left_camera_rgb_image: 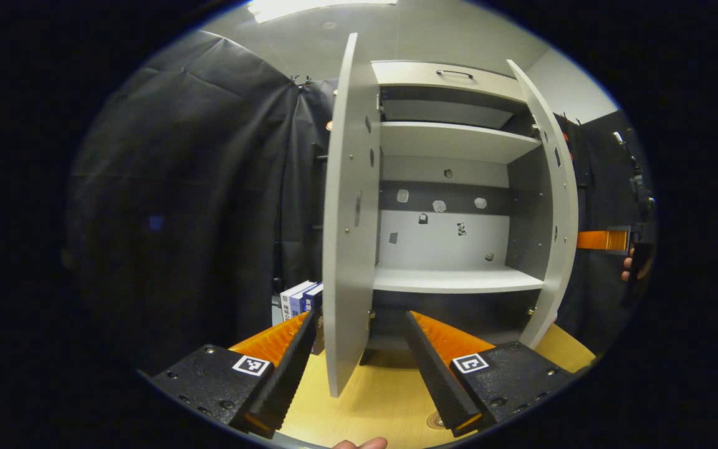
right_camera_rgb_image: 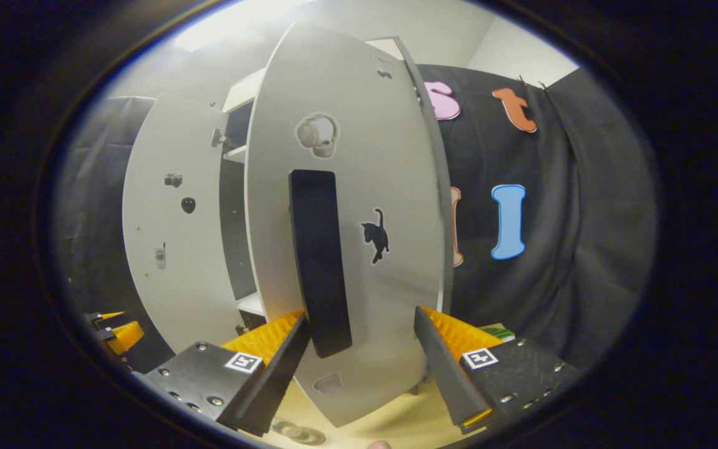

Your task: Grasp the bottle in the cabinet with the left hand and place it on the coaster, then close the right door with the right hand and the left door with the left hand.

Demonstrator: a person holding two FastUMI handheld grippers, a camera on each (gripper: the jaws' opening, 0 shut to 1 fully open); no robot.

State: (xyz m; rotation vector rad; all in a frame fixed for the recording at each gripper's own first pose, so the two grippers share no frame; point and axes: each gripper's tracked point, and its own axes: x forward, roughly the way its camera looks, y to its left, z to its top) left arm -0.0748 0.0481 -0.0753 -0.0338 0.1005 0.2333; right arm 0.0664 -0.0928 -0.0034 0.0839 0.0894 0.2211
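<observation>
Both doors stand open; your right gripper [right_camera_rgb_image: 359, 368], jaws open, fronts the right door [right_camera_rgb_image: 346, 249] at twelve o'clock to push it; left gripper [left_camera_rgb_image: 359, 368] waits open.

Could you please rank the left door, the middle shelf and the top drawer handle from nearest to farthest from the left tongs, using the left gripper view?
From the left tongs:
1. Left door, its edge standing between the fingers.
2. Middle shelf, inside the cabinet, ahead.
3. Top drawer handle, high at the cabinet's top.

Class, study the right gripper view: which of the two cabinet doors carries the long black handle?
The nearer door, right in front of the right gripper, carries the black handle. The farther door shows only small stickers.
</observation>
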